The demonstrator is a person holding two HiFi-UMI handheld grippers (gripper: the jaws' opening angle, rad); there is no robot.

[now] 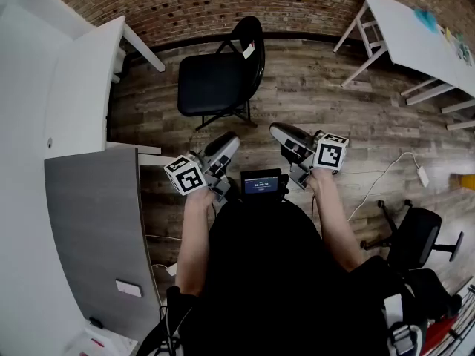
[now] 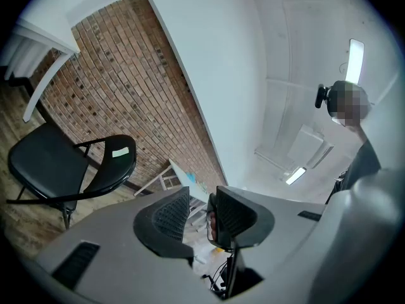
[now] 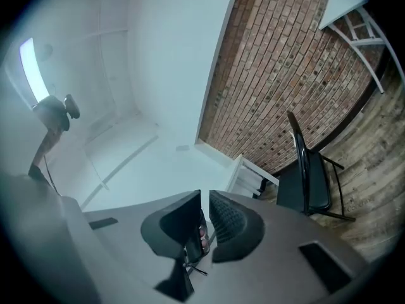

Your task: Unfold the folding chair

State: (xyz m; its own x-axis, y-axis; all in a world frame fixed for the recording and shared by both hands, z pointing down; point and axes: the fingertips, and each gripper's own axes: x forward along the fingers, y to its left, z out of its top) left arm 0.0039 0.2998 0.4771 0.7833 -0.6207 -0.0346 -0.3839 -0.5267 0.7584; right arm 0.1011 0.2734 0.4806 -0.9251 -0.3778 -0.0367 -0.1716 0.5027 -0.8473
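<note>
Nearest the person, a small screen (image 1: 260,183) sits at chest height between the two forearms. On the left a grey panel (image 1: 96,221) runs close alongside the left arm, its straight edge bounding that side. On the right a black office chair (image 1: 415,236) and a white cable (image 1: 386,176) lie on the floor, apart from the right arm.

The left gripper (image 1: 231,140) and right gripper (image 1: 275,130) are held level, side by side, pointing ahead. The left gripper's jaws stand apart with nothing between them. The right gripper's jaws are closed together, also with nothing between them.

Ahead of both tips lies a strip of bare wood floor (image 1: 312,95). Beyond it stands the folding chair (image 1: 211,84), already opened out, seat flat and backrest upright, on its own legs and well apart from both grippers.

A white table (image 1: 82,80) flanks the chair on the left, another white table (image 1: 423,35) stands off to the right, and the brick wall (image 1: 223,6) closes the room behind the chair.
</note>
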